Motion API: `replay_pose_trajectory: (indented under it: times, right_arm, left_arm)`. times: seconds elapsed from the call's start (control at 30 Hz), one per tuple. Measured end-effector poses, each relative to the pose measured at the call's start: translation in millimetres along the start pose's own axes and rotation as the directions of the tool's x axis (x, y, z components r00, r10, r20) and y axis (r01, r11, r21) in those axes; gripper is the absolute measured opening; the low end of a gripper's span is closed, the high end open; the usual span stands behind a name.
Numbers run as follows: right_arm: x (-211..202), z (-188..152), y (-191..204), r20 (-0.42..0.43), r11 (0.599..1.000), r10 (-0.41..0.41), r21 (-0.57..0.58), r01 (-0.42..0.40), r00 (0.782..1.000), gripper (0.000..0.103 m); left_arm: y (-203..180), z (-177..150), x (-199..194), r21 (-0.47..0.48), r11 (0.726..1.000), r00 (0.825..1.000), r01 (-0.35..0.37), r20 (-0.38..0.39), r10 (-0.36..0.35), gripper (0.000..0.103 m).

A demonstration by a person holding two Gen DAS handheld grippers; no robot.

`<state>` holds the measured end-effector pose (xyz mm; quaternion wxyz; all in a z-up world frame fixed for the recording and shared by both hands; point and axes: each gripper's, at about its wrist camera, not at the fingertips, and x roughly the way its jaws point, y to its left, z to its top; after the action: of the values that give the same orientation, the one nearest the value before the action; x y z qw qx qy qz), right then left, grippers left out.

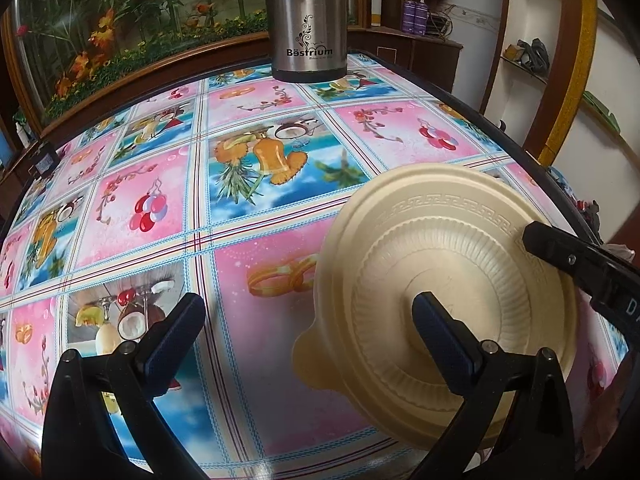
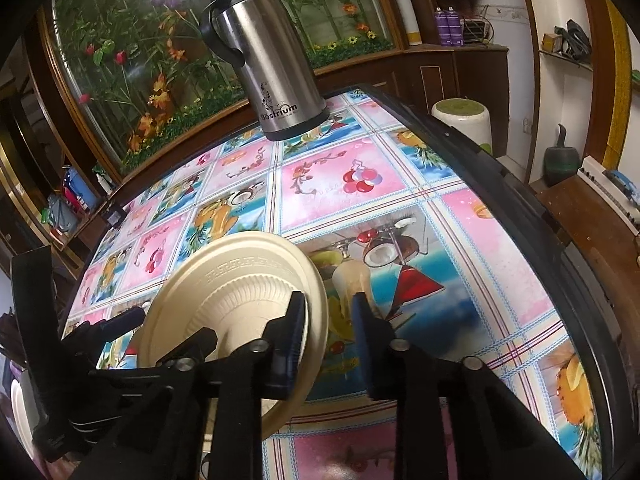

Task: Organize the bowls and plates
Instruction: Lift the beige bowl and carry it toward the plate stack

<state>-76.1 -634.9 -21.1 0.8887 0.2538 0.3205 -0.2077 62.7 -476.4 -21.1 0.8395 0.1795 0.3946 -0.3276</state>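
Near the table's front edge, a cream, round, ribbed plastic plate (image 1: 448, 280) is tilted above the bright fruit-patterned tablecloth (image 1: 168, 208). The right gripper (image 2: 330, 340) has its narrowed jaws around the plate's right rim; whether both pads press it cannot be told. The left gripper (image 1: 308, 332) is spread wide, one finger over the plate. Far behind stands a tall steel thermos jug (image 1: 306, 20).
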Motion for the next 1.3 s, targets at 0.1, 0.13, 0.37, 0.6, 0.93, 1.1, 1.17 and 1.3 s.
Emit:
replay_pose_trajectory:
  times: [0.1,0.13,0.37,0.6,0.93,1.1,1.17,1.3]
  right_arm:
    - [1,1,0,-0.002,1.0,0.003,-0.005,-0.003,1.0,0.017]
    - [1,1,1,-0.001,1.0,0.003,-0.008,-0.003,1.0,0.016]
    - [2,1,2,-0.001,1.0,0.005,-0.016,-0.005,1.0,0.014]
    - [2,1,3,0.005,1.0,0.011,-0.018,-0.011,1.0,0.014]
    - [4,0,4,-0.007,1.0,0.025,-0.019,-0.025,1.0,0.013]
    - [4,-3,6,-0.014,0.999,0.025,-0.02,-0.025,1.0,0.013]
    - [4,-4,7,-0.015,0.999,0.028,-0.018,-0.028,1.0,0.012]
    - [0,-6,10,-0.007,0.999,0.045,-0.011,-0.046,0.999,0.012]
  left_arm:
    - [-1,0,0,0.009,1.0,1.0,0.004,0.0,-0.004,0.098]
    - [-2,0,0,0.011,1.0,1.0,0.007,-0.002,-0.006,0.097]
    - [-4,-1,1,0.023,0.999,0.999,0.035,-0.008,-0.035,0.079]
    - [-8,-2,1,0.039,0.996,0.997,0.079,-0.018,-0.078,0.05]
    - [-11,-3,0,0.054,0.993,0.994,0.105,-0.026,-0.103,0.032]
    - [-11,-5,-4,0.057,0.994,0.995,0.096,-0.03,-0.094,0.032]
    - [-10,-6,-8,0.056,0.994,0.996,0.089,-0.027,-0.088,0.032]
    - [-5,-11,-19,0.054,0.996,0.997,0.071,-0.014,-0.07,0.032]
